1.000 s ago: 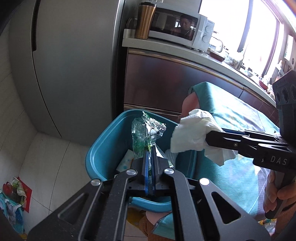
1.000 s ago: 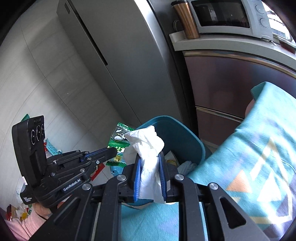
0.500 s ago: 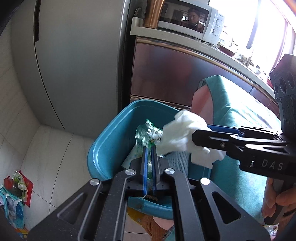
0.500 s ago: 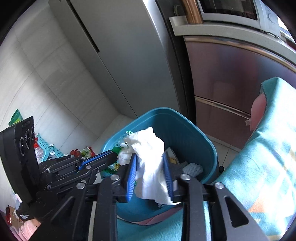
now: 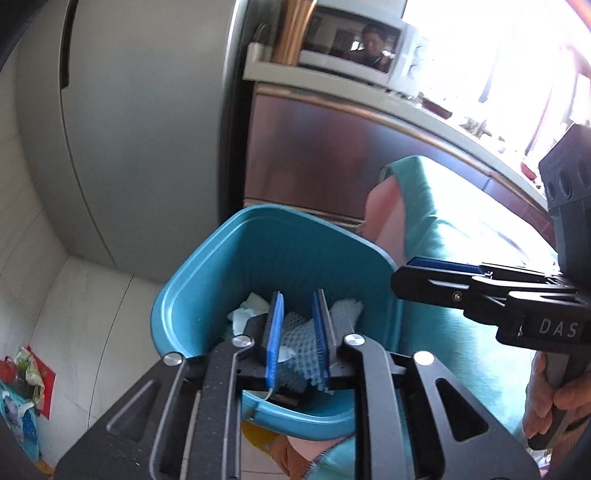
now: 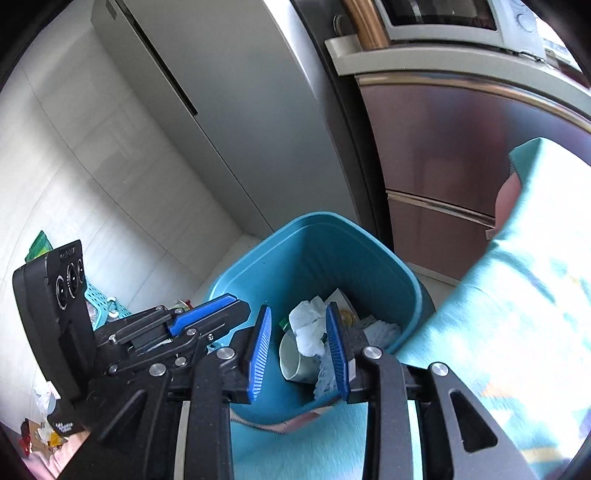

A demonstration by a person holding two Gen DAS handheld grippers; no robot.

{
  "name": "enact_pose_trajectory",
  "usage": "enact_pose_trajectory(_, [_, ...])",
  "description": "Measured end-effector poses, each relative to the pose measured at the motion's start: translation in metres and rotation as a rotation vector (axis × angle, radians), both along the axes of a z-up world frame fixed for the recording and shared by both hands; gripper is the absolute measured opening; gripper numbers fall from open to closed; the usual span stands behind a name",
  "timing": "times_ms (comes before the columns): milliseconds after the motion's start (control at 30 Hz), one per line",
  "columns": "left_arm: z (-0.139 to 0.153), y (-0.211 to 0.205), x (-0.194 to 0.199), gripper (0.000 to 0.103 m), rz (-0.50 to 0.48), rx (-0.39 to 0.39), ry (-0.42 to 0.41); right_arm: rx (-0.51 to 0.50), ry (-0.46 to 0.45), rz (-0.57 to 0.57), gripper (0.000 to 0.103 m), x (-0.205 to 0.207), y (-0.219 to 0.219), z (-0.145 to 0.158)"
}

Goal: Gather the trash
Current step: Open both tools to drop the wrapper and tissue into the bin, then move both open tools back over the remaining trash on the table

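My left gripper point(image 5: 298, 334) has just been opening, nothing between its pads; my right gripper point(image 6: 300, 345) is parted and empty too. Both tilt down over the blue bin point(image 6: 258, 273), where the white tissue point(image 6: 308, 325) lies.

One blue bin point(image 6: 369, 258), one cup point(image 6: 295, 363), two tools, one microwave point(image 6: 443, 18).

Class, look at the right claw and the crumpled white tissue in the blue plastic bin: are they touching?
Apart. The right wrist view shows the right claw open, blue pads clear on both sides of the crumpled white tissue, which lies loose in the blue plastic bin.
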State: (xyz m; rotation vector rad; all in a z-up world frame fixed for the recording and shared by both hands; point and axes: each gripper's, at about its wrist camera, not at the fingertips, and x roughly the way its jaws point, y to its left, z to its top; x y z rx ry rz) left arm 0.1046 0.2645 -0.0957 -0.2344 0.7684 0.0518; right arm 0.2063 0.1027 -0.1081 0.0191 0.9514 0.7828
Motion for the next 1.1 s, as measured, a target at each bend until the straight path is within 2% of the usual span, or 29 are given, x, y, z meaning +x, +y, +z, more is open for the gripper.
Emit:
enact_pose_trajectory(167, [0.019, -0.020, -0.014, 0.028, -0.079, 0.001, -0.074, 0.027, -0.069, 0.006, 0.031, -0.022, -0.031, 0.015])
enact_pose_trajectory(333, [0.038, -0.050, -0.026, 0.042, -0.186, -0.014, -0.142, 0.042, -0.134, -0.017, 0.036, -0.043, -0.070, 0.033])
enact_pose_trajectory(500, [0.051, -0.093, -0.029, 0.045, -0.315, -0.031, -0.173, 0.066, -0.173, -0.105, 0.036, -0.062, -0.122, 0.047])
enact_pose_trajectory(800, [0.054, -0.196, -0.023, 0.045, -0.555, -0.049, -0.173, 0.055, -0.213, -0.376, 0.037, -0.104, -0.240, 0.059])
enact_pose_trajectory(1100, [0.049, -0.296, -0.025, 0.045, -0.763, -0.061, -0.126, 0.008, -0.271, -0.675, 0.037, -0.146, -0.347, 0.066])
